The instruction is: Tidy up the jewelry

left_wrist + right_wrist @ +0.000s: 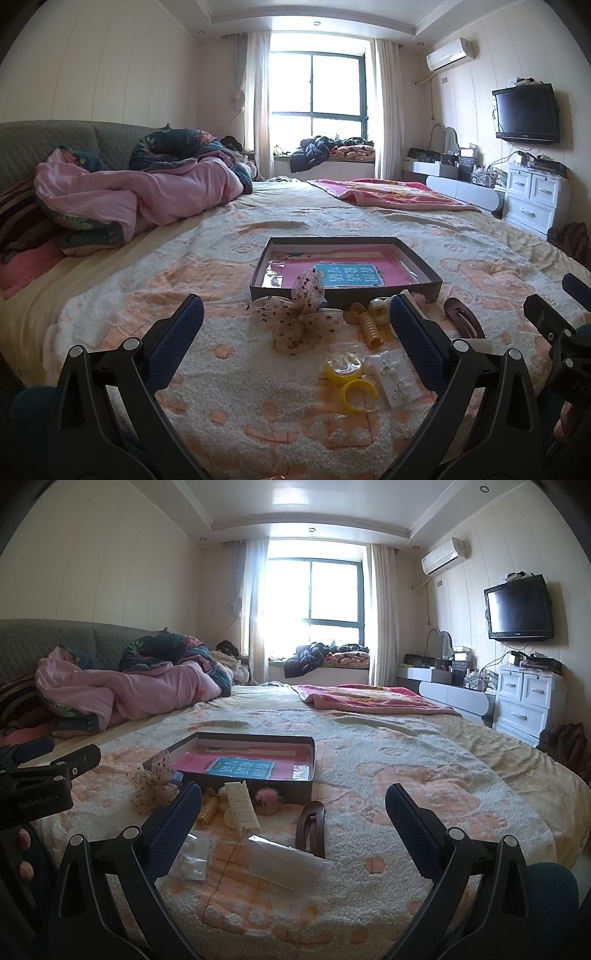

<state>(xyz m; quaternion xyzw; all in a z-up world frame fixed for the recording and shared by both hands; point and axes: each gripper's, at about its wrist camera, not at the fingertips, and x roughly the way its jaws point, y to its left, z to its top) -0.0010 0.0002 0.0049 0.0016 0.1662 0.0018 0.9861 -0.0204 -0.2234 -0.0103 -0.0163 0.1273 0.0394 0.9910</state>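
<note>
Both grippers are held wide open and empty. The left gripper (295, 317) should be lowered onto the lace bow (295, 317) before the dark tray (258, 275); the right gripper (293, 801) is aimed near the brown clip (312, 829), just beyond a clear packet (288, 864)

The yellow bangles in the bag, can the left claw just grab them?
Probably yes. The left claw is open and the yellow bangles lie on the blanket right between its fingers, with nothing on top; only the earring card sits close beside them.
</note>
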